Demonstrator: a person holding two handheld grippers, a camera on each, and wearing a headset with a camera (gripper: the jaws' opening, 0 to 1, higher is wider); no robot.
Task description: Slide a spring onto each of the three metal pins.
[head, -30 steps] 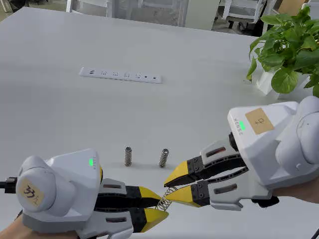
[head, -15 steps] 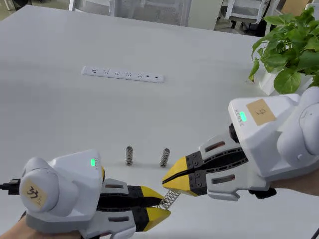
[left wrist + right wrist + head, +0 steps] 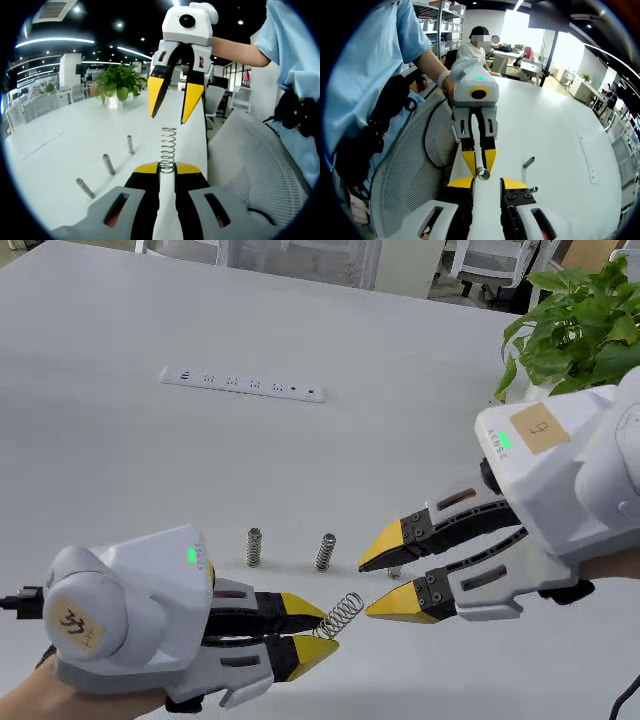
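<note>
My left gripper (image 3: pixel 325 628) is shut on the near end of a loose spring (image 3: pixel 340 613), which sticks out toward the right gripper (image 3: pixel 380 580). That gripper stands open, a little apart from the spring's free end. In the left gripper view the spring (image 3: pixel 167 147) rises from my shut left gripper (image 3: pixel 167 167) toward the open right gripper (image 3: pixel 172 107). The right gripper view looks past its open gripper (image 3: pixel 487 184) at the spring's round end (image 3: pixel 482 173). Two pins wear springs (image 3: pixel 253 547) (image 3: pixel 326 551). A bare pin (image 3: pixel 130 144) stands beyond them, partly hidden between the right jaws in the head view.
A white power strip (image 3: pixel 243 385) lies farther back on the grey table (image 3: pixel 120 470). A potted plant (image 3: pixel 580 330) stands at the table's right edge. A mesh chair (image 3: pixel 250 165) sits beside the table, and a person (image 3: pixel 480 47) sits at its far end.
The right gripper, shut on the spring's free end half a second ago, has opened, let go and drawn back to the right. The spring stays in the left gripper.
</note>
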